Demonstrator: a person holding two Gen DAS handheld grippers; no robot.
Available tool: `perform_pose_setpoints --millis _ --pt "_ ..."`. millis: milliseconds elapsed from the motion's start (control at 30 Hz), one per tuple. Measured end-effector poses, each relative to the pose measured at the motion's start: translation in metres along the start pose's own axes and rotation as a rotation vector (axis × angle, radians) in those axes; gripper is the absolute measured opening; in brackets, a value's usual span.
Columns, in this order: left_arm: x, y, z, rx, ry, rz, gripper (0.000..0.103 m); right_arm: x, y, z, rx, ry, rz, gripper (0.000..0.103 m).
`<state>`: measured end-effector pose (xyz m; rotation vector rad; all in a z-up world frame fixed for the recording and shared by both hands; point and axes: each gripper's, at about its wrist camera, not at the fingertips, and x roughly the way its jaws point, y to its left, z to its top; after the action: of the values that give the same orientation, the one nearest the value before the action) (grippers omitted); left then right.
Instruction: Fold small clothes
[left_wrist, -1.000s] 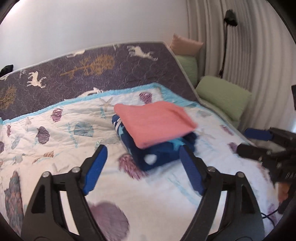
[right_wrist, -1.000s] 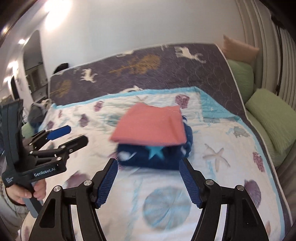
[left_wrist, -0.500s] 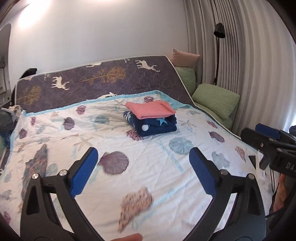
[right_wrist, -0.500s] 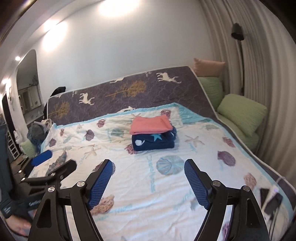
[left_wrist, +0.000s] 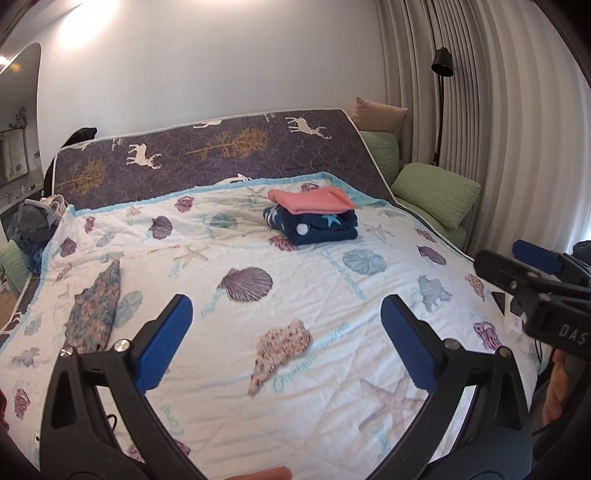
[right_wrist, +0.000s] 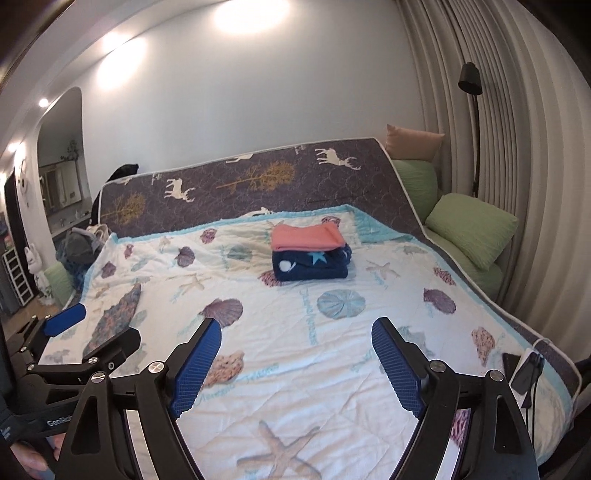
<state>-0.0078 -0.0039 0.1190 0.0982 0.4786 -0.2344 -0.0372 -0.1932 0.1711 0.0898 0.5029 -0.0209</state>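
Note:
A folded pink garment (left_wrist: 314, 199) lies on a folded navy star-print garment (left_wrist: 314, 225) at the far middle of the bed; the stack also shows in the right wrist view (right_wrist: 306, 236) (right_wrist: 310, 263). A floral patterned garment (left_wrist: 94, 310) lies flat at the bed's left side, also seen in the right wrist view (right_wrist: 114, 317). My left gripper (left_wrist: 286, 338) is open and empty, held back near the bed's front edge. My right gripper (right_wrist: 295, 363) is open and empty, likewise far from the stack. Each gripper shows in the other's view (right_wrist: 74, 339) (left_wrist: 528, 269).
The bed has a seashell quilt (left_wrist: 258, 314) and a purple deer-print headboard (left_wrist: 207, 151). Green pillows (left_wrist: 436, 192) lie along the right by the curtain and a floor lamp (left_wrist: 441, 62). A clothes pile (left_wrist: 35, 221) sits far left. A phone and charger (right_wrist: 524, 365) rest at the right edge.
Both grippers have pulled back from close to the folded stack to the bed's near edge. The stack stays in place, pink on navy. Both grippers stay open.

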Motion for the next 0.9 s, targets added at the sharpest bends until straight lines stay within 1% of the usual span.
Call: perform_pose_setpoints --millis 167,367,533,900 --pt "-0.002 0.0 -0.006 -0.003 0.018 0.017 0.102 -0.002 0.0 -0.008 0.007 0.022 0.008 0.086" --pt "0.0 0.0 -0.01 -0.015 0.037 0.016 0.102 -0.002 0.002 -0.009 0.004 0.019 0.001 0.086" --pt "0.005 0.001 -0.01 -0.017 0.049 0.021 0.102 0.004 0.002 -0.01 0.0 0.035 -0.002 0.086" --pt "0.01 0.004 -0.009 -0.011 0.055 0.019 0.102 0.011 0.007 -0.008 -0.016 0.038 -0.021 0.086"
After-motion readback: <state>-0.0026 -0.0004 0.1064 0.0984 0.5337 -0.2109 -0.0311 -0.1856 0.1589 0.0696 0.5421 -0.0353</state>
